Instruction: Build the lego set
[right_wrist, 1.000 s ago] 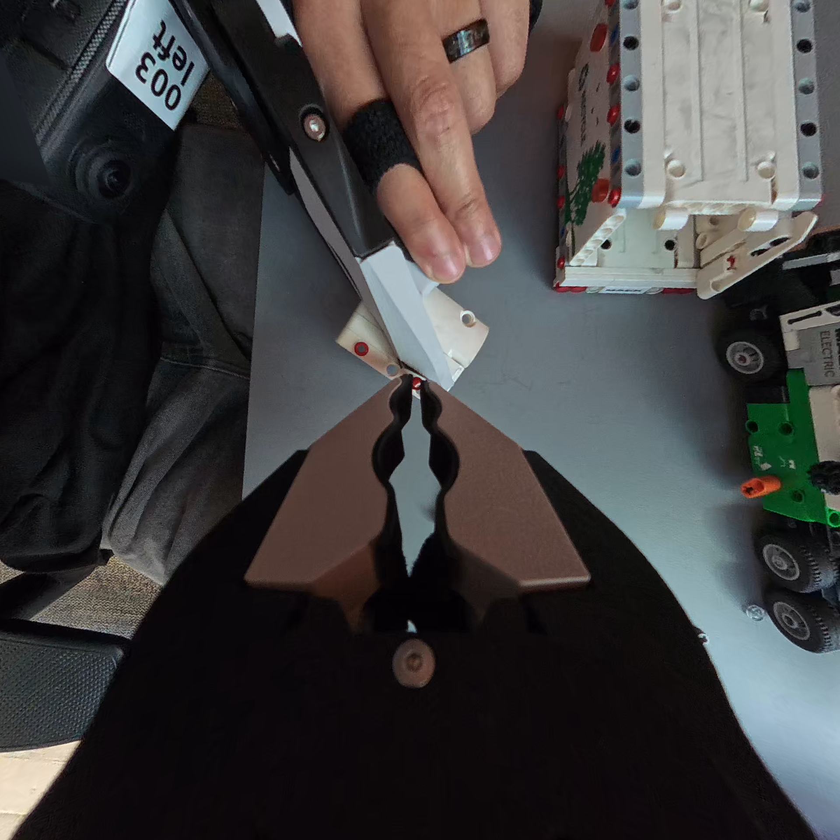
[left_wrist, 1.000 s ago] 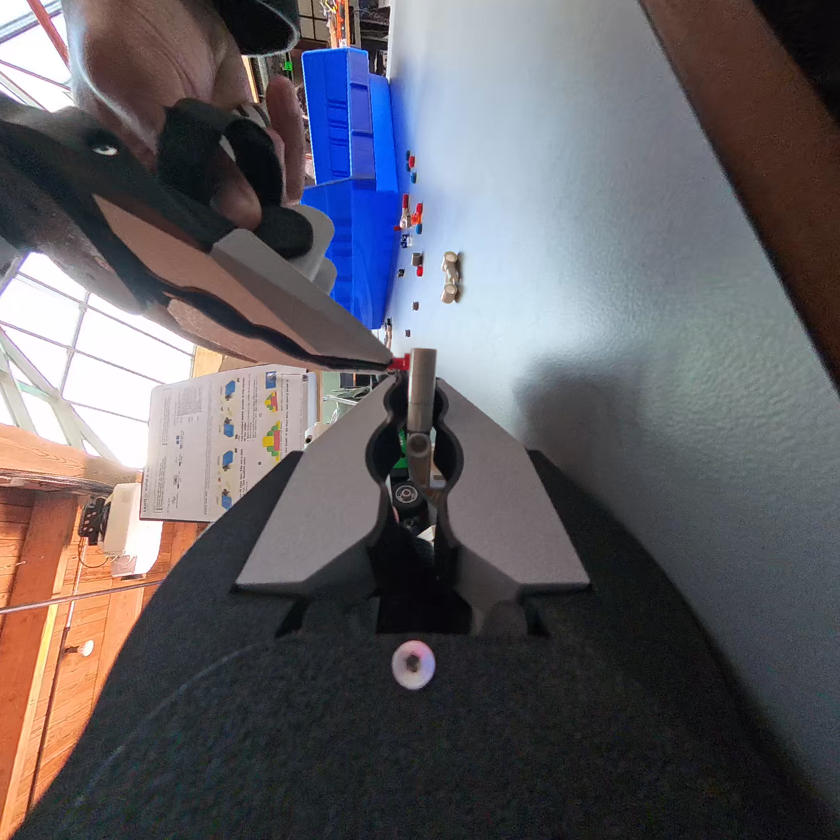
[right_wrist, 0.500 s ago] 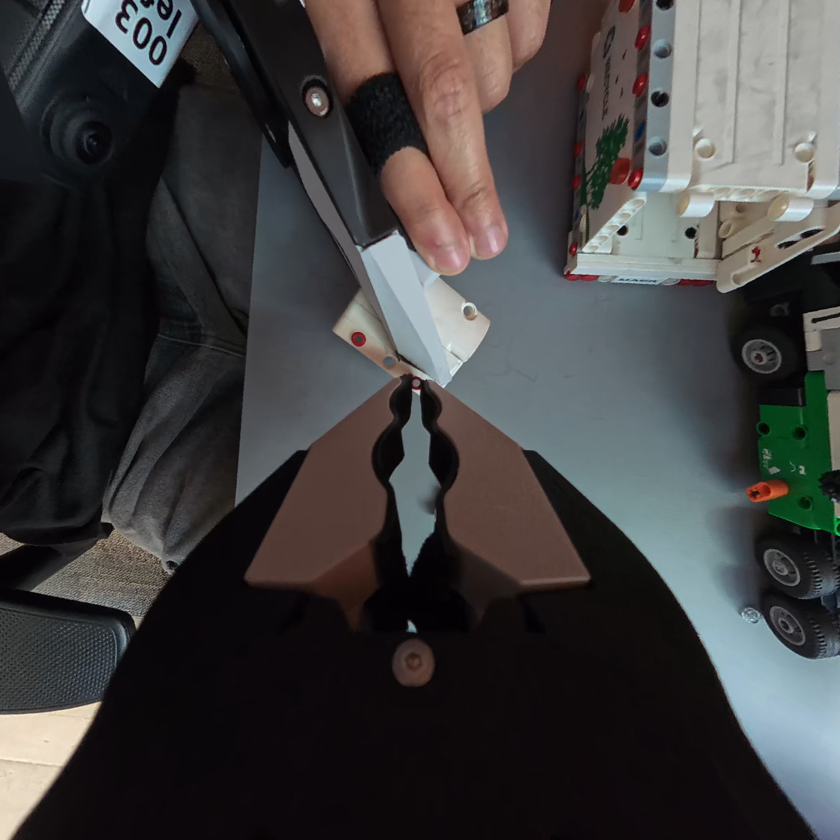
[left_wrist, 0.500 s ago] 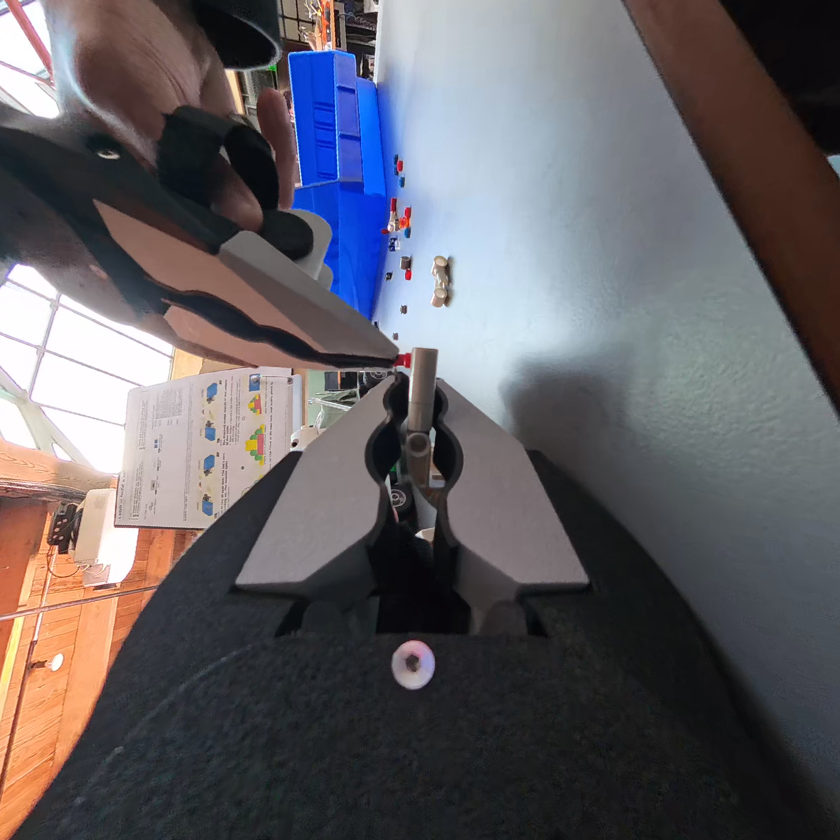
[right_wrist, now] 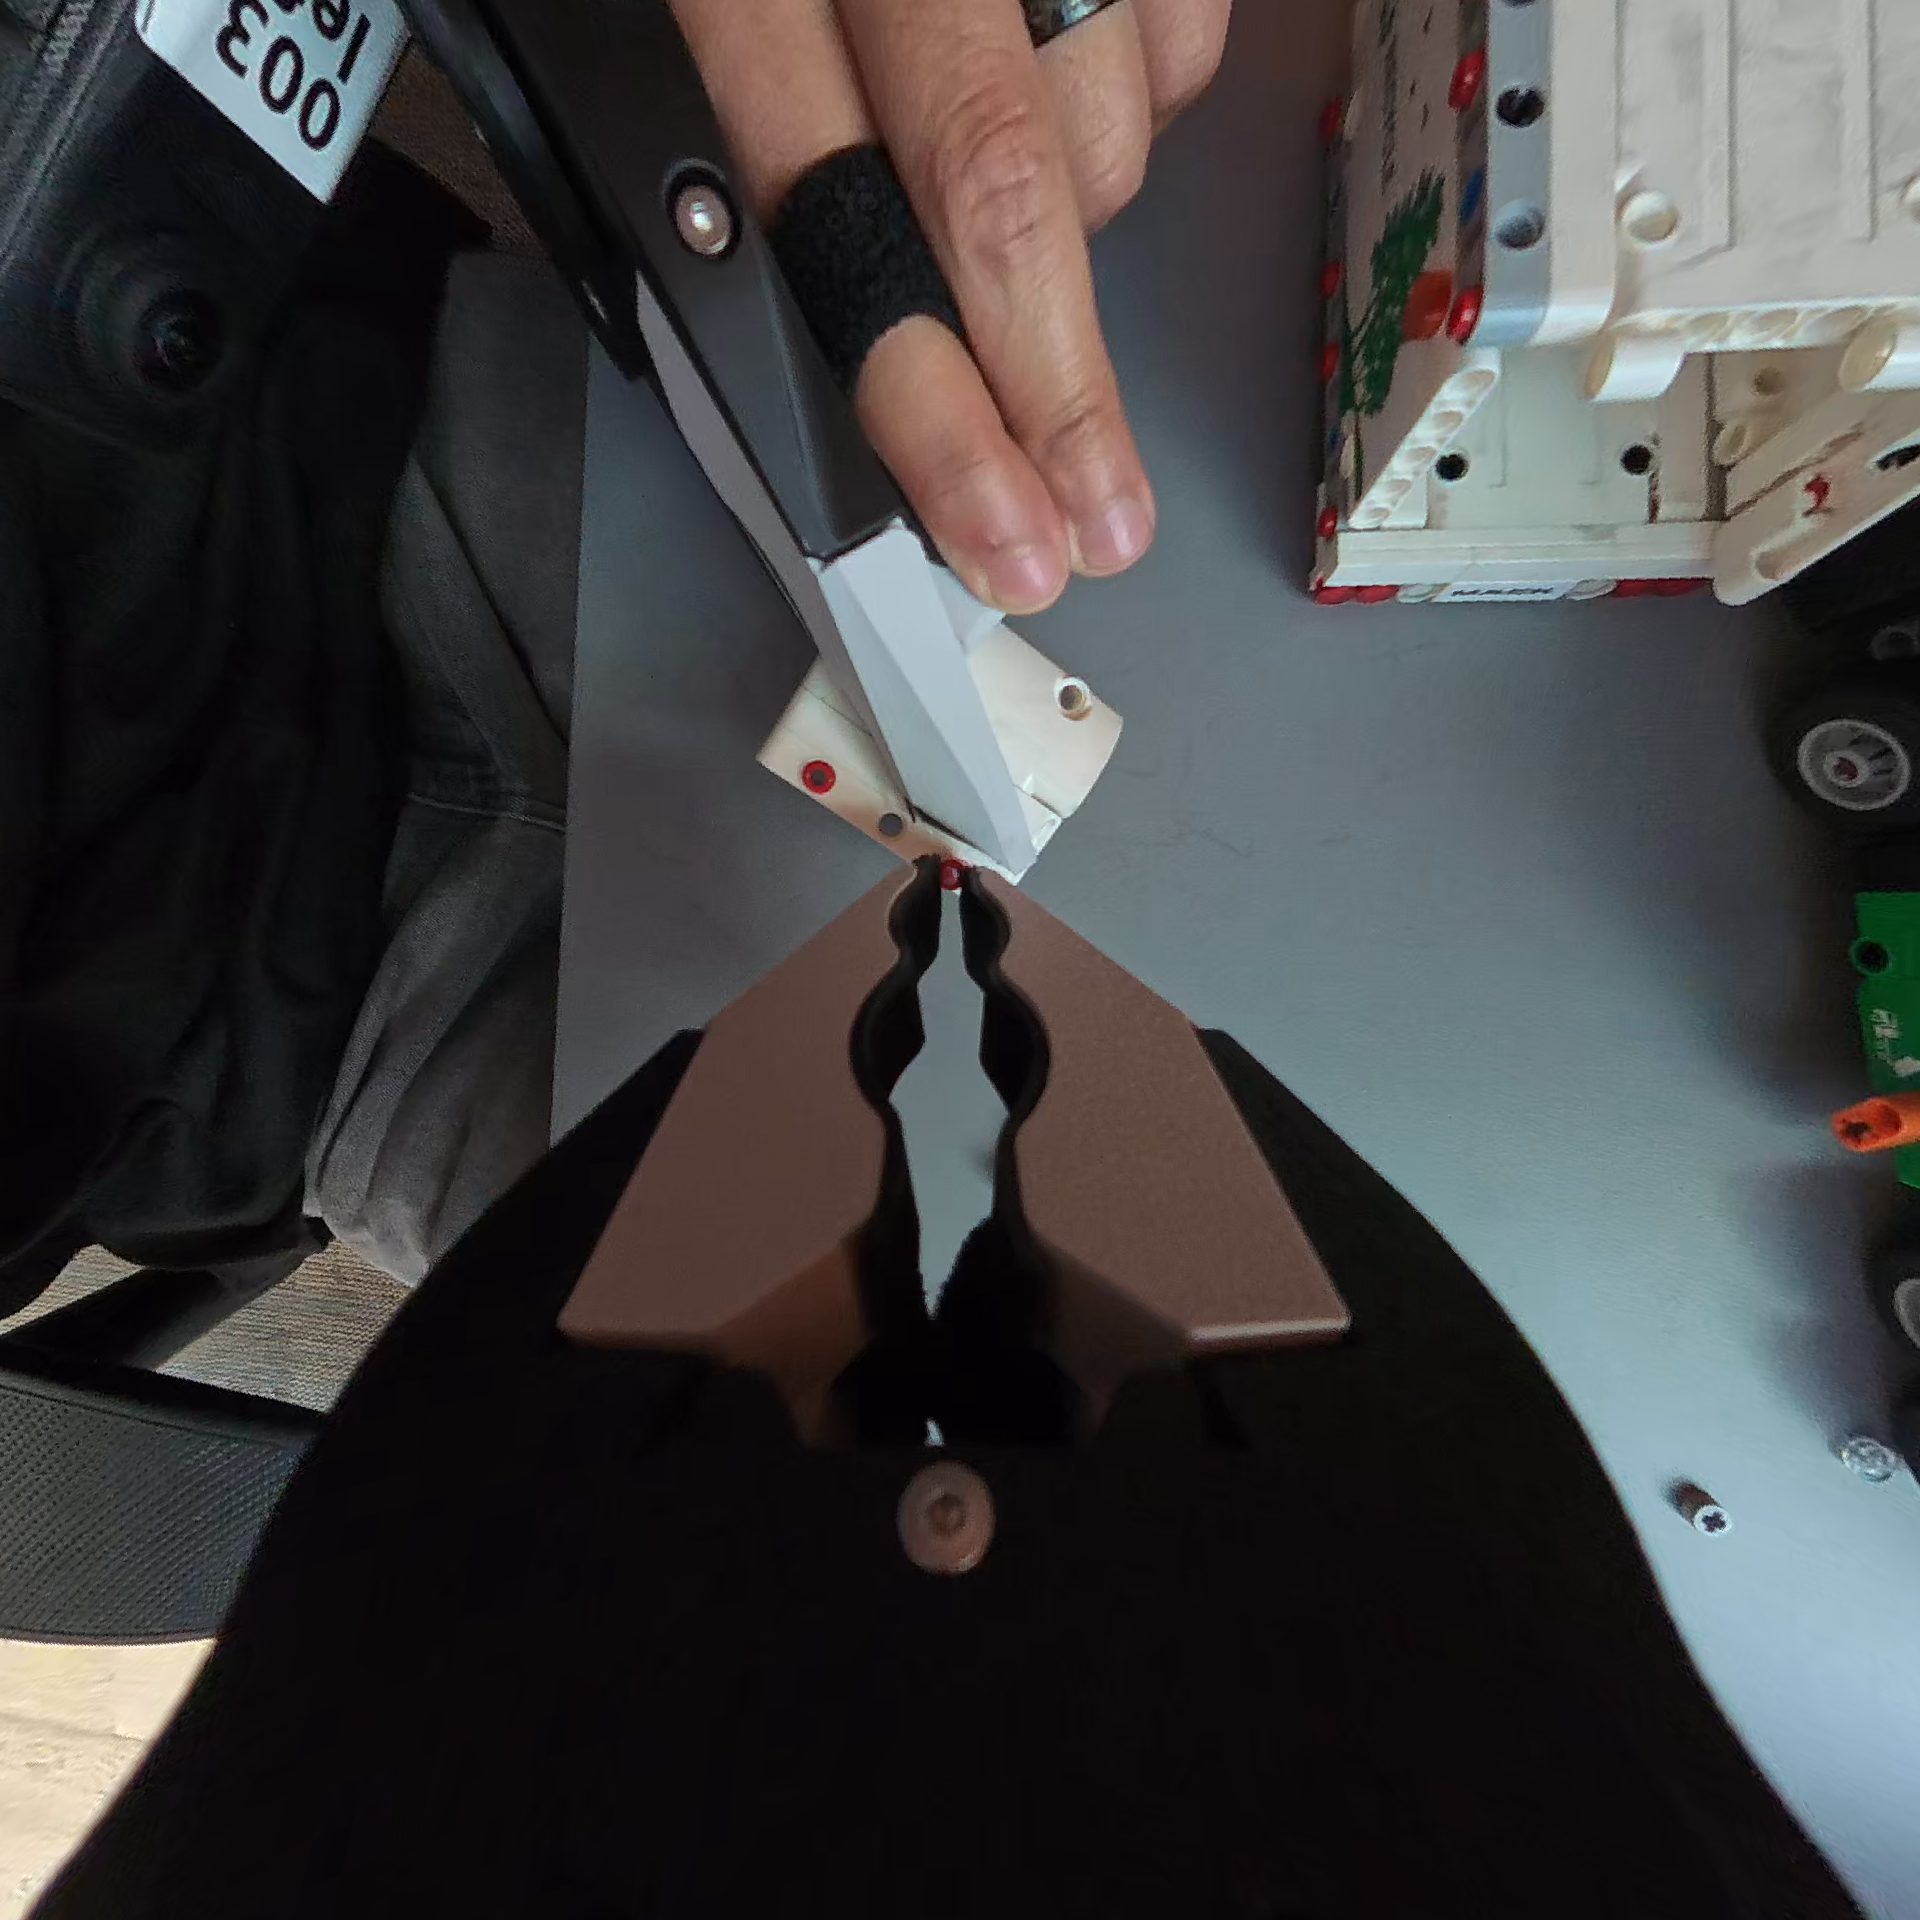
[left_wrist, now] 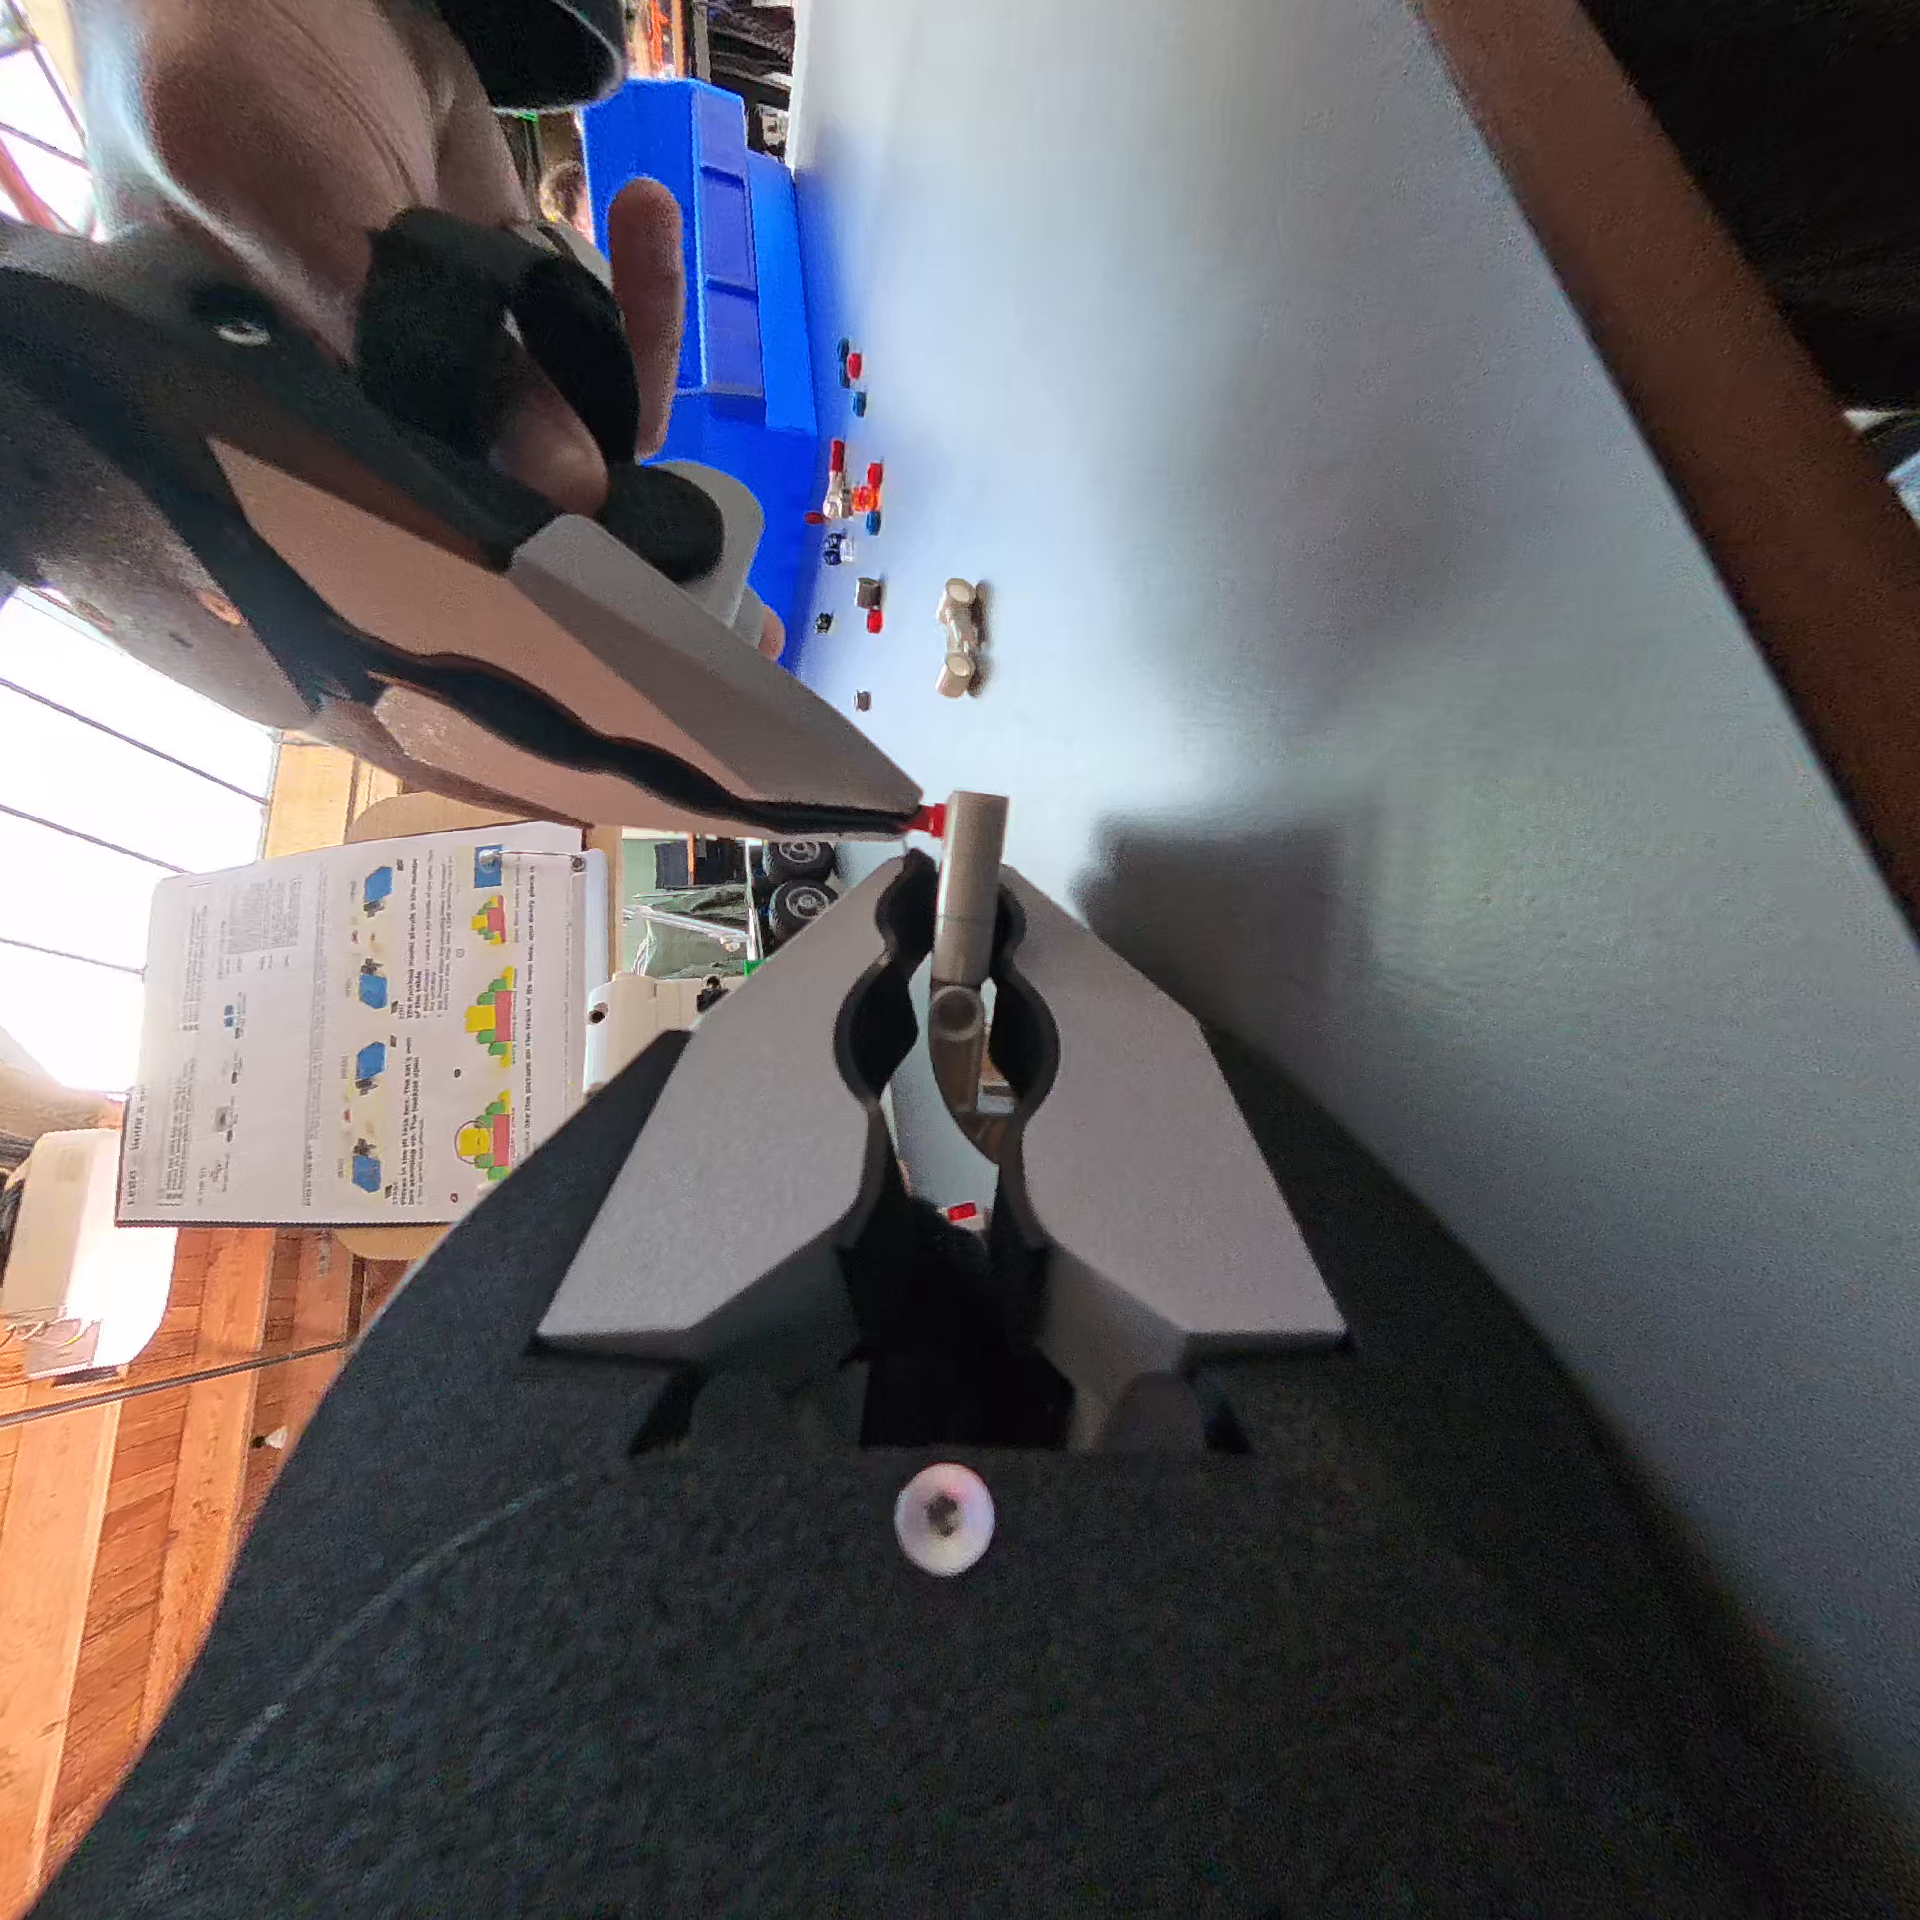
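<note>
We see a blue plastic bin (left_wrist: pixel 727 343) resting on the grey table (left_wrist: pixel 1299 436), at its far side. A printed sheet (left_wrist: pixel 353 1029) stands upright off the table's edge, nearer to us than the bin, above a wooden floor (left_wrist: pixel 156 1455). On the table's near part lie a dark screw (right_wrist: pixel 1696 1509) and, just beside it, a small clear piece (right_wrist: pixel 1867 1457).
</note>
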`<state>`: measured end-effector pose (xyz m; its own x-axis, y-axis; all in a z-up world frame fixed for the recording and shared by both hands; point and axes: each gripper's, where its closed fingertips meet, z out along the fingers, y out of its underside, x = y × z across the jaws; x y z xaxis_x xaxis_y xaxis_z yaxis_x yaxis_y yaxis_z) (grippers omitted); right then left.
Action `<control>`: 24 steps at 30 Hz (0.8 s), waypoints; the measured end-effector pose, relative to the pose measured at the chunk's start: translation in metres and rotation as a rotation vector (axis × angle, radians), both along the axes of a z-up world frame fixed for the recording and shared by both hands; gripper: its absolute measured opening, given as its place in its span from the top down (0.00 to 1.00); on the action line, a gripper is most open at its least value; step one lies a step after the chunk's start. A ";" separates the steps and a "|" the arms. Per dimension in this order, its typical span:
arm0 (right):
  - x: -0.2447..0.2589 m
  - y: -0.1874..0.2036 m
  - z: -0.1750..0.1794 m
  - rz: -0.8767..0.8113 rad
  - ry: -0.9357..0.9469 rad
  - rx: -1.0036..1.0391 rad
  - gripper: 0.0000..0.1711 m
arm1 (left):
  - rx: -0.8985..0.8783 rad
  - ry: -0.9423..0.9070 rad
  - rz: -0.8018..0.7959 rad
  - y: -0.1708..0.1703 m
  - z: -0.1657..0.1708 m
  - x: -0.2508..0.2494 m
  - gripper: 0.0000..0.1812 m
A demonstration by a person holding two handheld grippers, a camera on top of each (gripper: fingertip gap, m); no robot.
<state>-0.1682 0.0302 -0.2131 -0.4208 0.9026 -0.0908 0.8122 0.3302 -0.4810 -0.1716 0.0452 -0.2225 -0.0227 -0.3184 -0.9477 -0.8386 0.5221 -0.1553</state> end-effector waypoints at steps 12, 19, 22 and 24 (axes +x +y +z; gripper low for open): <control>-0.002 -0.003 0.001 -0.041 0.035 -0.162 0.99 | 0.009 0.005 -0.009 -0.001 0.000 0.001 0.97; 0.000 0.007 0.020 -0.253 0.205 -0.466 0.99 | 0.058 -0.024 0.004 0.000 0.008 -0.001 0.97; 0.023 0.042 0.023 -0.386 0.239 -0.357 0.99 | 0.077 -0.058 0.037 0.004 0.014 -0.004 0.97; 0.048 0.068 0.020 -0.461 0.236 -0.212 0.99 | 0.056 -0.099 0.050 0.005 0.018 -0.005 0.97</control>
